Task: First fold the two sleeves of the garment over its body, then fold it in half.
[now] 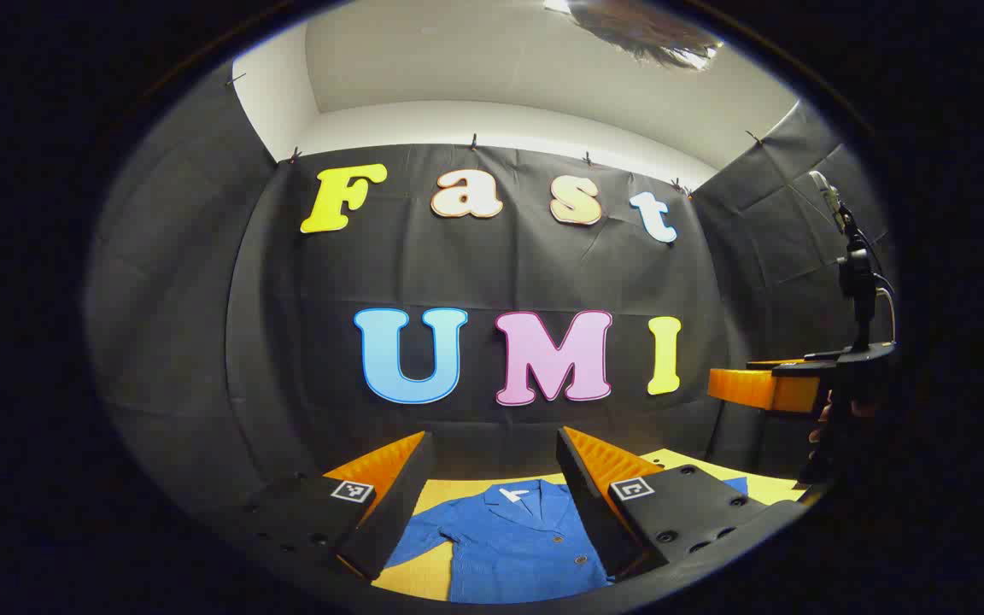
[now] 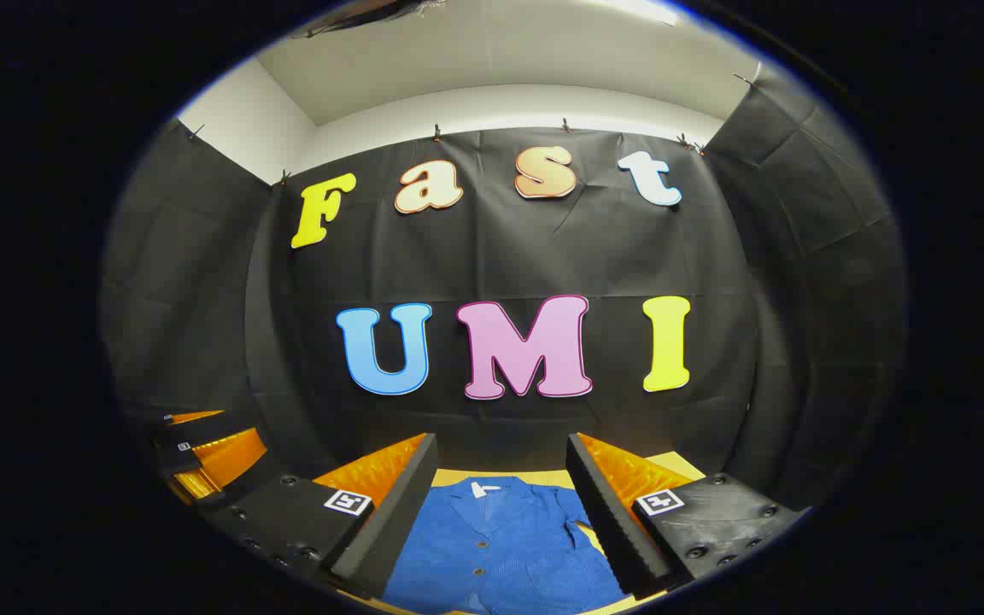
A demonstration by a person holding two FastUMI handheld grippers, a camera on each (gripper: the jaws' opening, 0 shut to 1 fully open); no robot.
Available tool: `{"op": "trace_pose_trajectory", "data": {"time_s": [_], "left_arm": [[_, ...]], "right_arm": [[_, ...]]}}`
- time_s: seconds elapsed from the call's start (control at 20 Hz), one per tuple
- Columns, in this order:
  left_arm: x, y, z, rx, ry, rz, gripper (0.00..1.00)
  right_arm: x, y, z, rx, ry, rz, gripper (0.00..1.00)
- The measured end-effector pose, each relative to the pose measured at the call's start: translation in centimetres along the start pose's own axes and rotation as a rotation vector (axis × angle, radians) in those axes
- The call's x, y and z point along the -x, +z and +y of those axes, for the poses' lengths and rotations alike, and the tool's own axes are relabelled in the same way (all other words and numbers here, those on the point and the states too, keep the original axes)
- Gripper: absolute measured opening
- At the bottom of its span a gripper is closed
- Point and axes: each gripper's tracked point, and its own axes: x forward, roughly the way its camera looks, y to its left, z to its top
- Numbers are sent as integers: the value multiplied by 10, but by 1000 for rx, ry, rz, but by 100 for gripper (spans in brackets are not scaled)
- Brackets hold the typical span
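A blue buttoned shirt [image 1: 513, 538] lies flat on the yellow table [image 1: 436, 494], collar toward the far wall, sleeves spread out to the sides. My left gripper [image 1: 492, 453] hovers above it, open, nothing between its fingers. At the right edge of the left gripper view the right gripper [image 1: 765, 386] is held up by a hand. In the right gripper view the same shirt [image 2: 500, 547] lies below my right gripper [image 2: 500, 457], which is open and empty. The left gripper [image 2: 202, 453] appears at the lower left of that view.
Black cloth walls close the booth at the back and on both sides. A stand with a device [image 1: 855, 273] rises at the right in the left gripper view. The yellow table [image 2: 680, 465] extends a little past the shirt on each side.
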Motion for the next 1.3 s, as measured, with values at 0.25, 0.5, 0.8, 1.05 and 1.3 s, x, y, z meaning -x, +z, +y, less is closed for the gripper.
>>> {"op": "trace_pose_trajectory", "data": {"time_s": [0.25, 0.5, 0.8, 1.05, 1.3], "left_arm": [[0, -4, -3, 10, -11, 12, 83], [-1, -13, -4, 40, -7, 24, 83], [1, -23, -7, 80, -30, 61, 83], [9, -14, 11, 75, 24, -7, 83], [8, -29, 23, 98, 38, 36, 82]], "right_arm": [[3, 1, -3, 17, -2, 3, 96], [8, 1, -9, 14, -20, 3, 96], [17, -4, -15, 29, -57, 30, 96], [22, -7, -19, 100, -85, 60, 96], [5, -20, -52, 110, -145, 92, 96]]}}
